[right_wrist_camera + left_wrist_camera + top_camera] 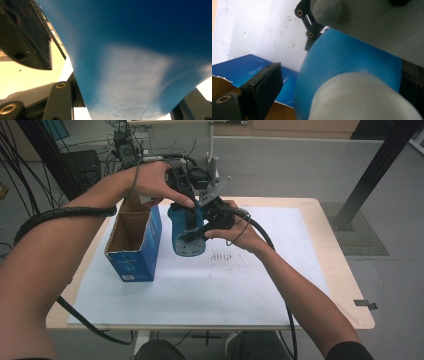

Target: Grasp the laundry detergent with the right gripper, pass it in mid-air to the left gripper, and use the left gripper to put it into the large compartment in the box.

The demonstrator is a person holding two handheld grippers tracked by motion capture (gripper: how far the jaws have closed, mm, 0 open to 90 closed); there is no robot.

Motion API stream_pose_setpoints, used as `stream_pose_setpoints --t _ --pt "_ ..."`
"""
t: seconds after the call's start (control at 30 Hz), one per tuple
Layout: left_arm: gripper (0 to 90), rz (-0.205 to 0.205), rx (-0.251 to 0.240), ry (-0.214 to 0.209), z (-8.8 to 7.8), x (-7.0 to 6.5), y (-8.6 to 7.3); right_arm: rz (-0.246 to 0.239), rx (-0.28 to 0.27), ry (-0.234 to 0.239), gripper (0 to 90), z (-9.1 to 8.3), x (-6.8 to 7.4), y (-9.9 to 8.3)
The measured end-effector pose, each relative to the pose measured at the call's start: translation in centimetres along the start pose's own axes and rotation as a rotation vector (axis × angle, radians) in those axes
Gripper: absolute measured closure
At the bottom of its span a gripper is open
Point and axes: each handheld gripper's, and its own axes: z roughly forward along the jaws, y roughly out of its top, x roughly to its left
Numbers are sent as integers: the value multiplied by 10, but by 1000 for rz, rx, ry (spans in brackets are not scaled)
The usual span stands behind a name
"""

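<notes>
Bottle (188, 232), blue, clamped in right gripper (200, 231) beside open box (134, 240). Left gripper (187, 202) at bottle top; grip indeterminate.

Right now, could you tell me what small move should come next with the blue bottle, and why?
Probably carry the blue bottle sideways over the open blue box before lowering it. Both tongs, left and right, grip it beside the box, above the table.

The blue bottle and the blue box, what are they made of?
The blue bottle looks like smooth plastic: its rounded side has a soft sheen, and its white cap has fine ridges. The blue box looks like printed cardboard: its open inside is plain brown with a torn, papery edge.
</notes>
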Motion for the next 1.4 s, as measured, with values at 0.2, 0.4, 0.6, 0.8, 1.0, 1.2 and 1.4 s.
stream_pose_setpoints --t 0.2,0.4,0.6,0.8,1.0,1.2,1.4 --pt "79 4 -1 2 -2 0 1 0 2 -2 438 0 0 0" --pt "79 6 -8 4 -3 -2 1 -1 3 -3 438 0 0 0" --pt "81 3 -14 6 -4 -2 0 2 7 -3 438 1 1 0" --pt "81 2 -20 5 -5 -3 -1 51 38 -1 438 -1 5 0" --pt "81 0 -25 4 -5 -3 -1 46 35 -2 438 0 4 0" --pt "82 0 -22 6 -5 -2 -1 8 13 -11 438 2 0 0" --pt "86 -3 -30 5 -5 -1 -2 28 29 -9 438 1 1 -1"
